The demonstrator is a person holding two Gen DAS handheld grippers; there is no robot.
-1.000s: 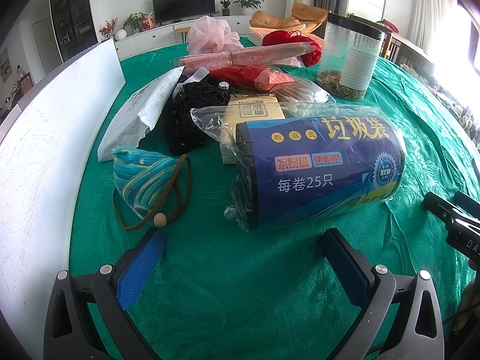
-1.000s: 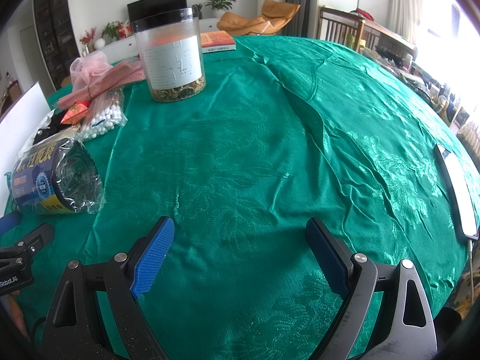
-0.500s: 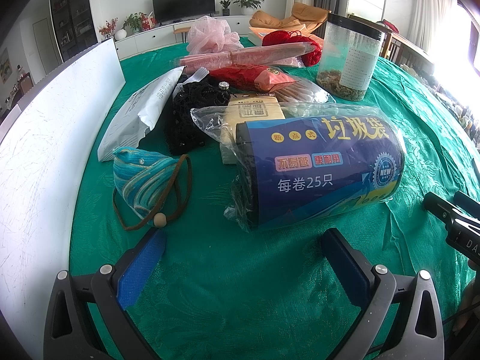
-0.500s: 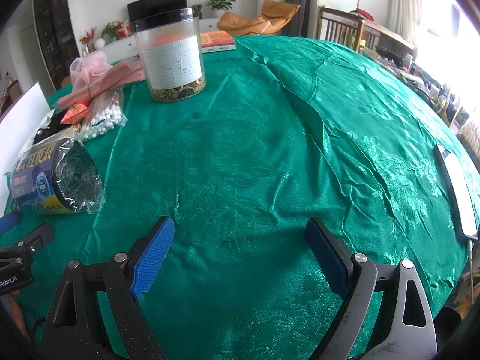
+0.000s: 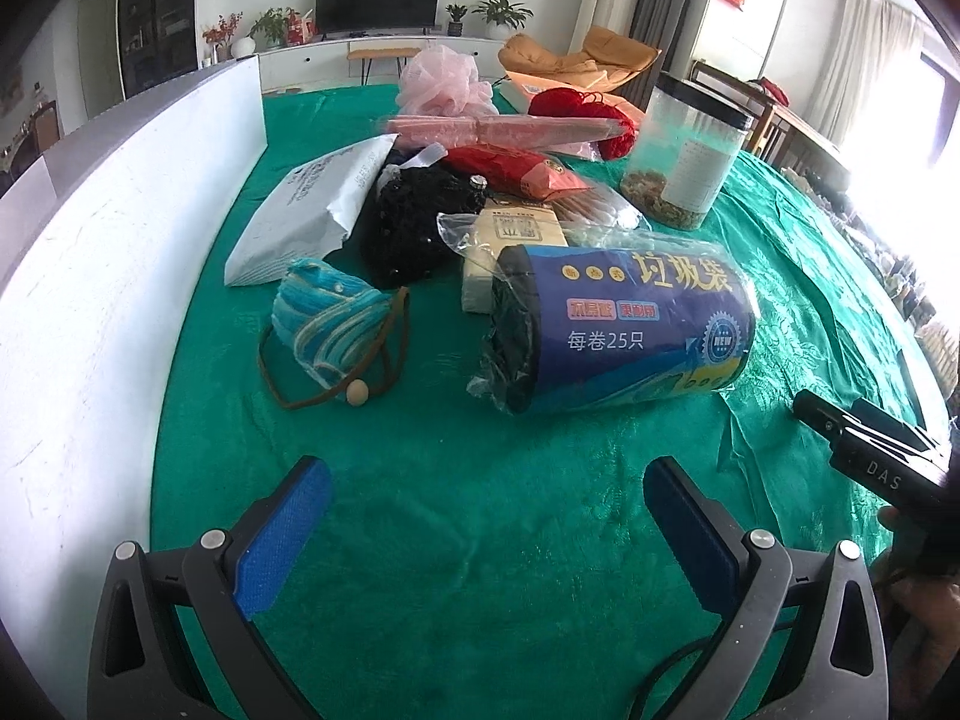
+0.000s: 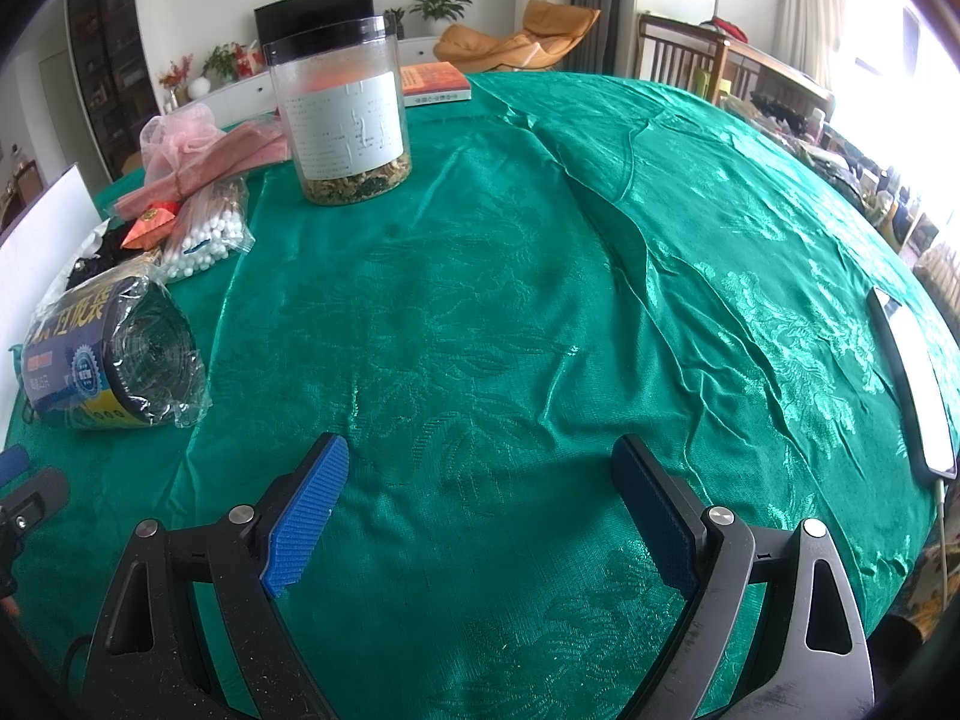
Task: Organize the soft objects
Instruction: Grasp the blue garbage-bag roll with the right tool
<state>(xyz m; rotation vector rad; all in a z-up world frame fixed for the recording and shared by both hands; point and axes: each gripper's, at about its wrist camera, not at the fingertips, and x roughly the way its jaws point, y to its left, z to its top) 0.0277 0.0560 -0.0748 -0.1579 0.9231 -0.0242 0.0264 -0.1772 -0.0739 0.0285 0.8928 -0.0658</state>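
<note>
A pile of soft things lies on the green tablecloth (image 5: 456, 516). A blue roll of bin bags (image 5: 624, 330) lies nearest; it also shows in the right wrist view (image 6: 102, 354). Left of it lies a blue knitted pouch (image 5: 327, 318) with a brown cord. Behind are a black mesh bundle (image 5: 414, 222), a grey mailer bag (image 5: 312, 210), a red packet (image 5: 510, 171), red yarn (image 5: 576, 105) and a pink mesh puff (image 5: 441, 81). My left gripper (image 5: 486, 516) is open and empty, short of the roll. My right gripper (image 6: 480, 501) is open and empty over bare cloth.
A clear jar with a black lid (image 6: 342, 114) stands at the back. A bag of cotton swabs (image 6: 207, 234) lies near it. A white board (image 5: 90, 276) stands along the left. A phone (image 6: 915, 384) lies at the right edge. A book (image 6: 435, 83) lies far back.
</note>
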